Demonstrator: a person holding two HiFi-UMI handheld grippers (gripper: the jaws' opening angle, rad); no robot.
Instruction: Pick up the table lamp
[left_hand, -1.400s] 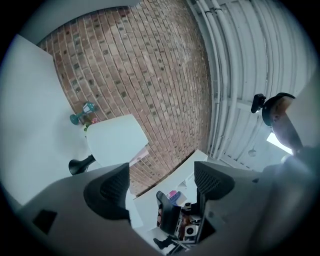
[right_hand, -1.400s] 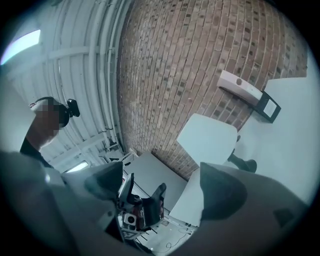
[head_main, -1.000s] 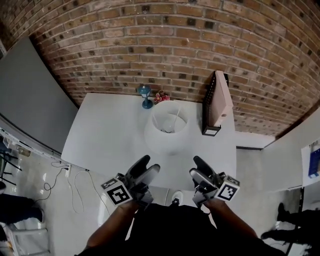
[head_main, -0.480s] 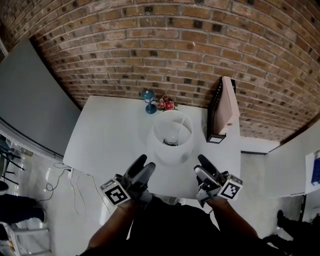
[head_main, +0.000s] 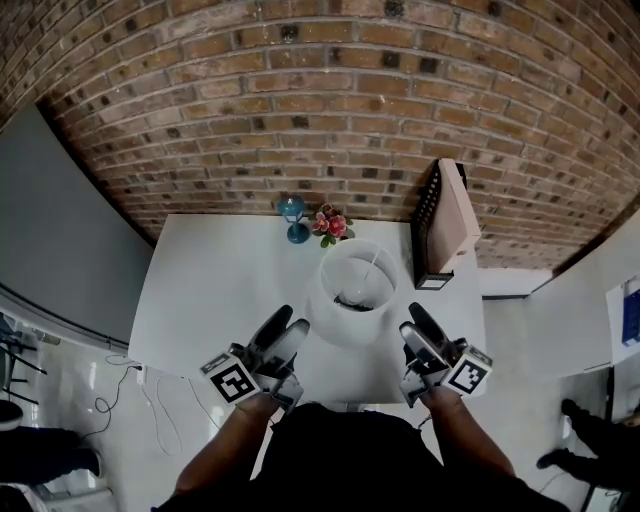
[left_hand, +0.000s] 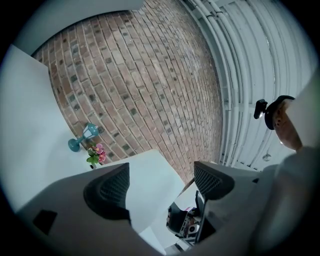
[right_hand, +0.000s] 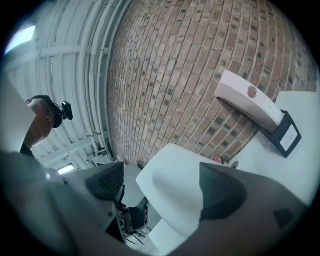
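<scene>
The white table lamp with a wide drum shade (head_main: 352, 290) stands on the white table (head_main: 220, 280), just ahead of both pairs of jaws and between them. The left gripper (head_main: 290, 328) and the right gripper (head_main: 417, 330) gape wide, with nothing held. This looks like the approach step. Next, the jaws need to meet the shade from opposite sides and press gently.

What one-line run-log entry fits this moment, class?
stage: pre-grasp | left gripper: open, left of table lamp | right gripper: open, right of table lamp | table lamp: upright on table, not gripped
</scene>
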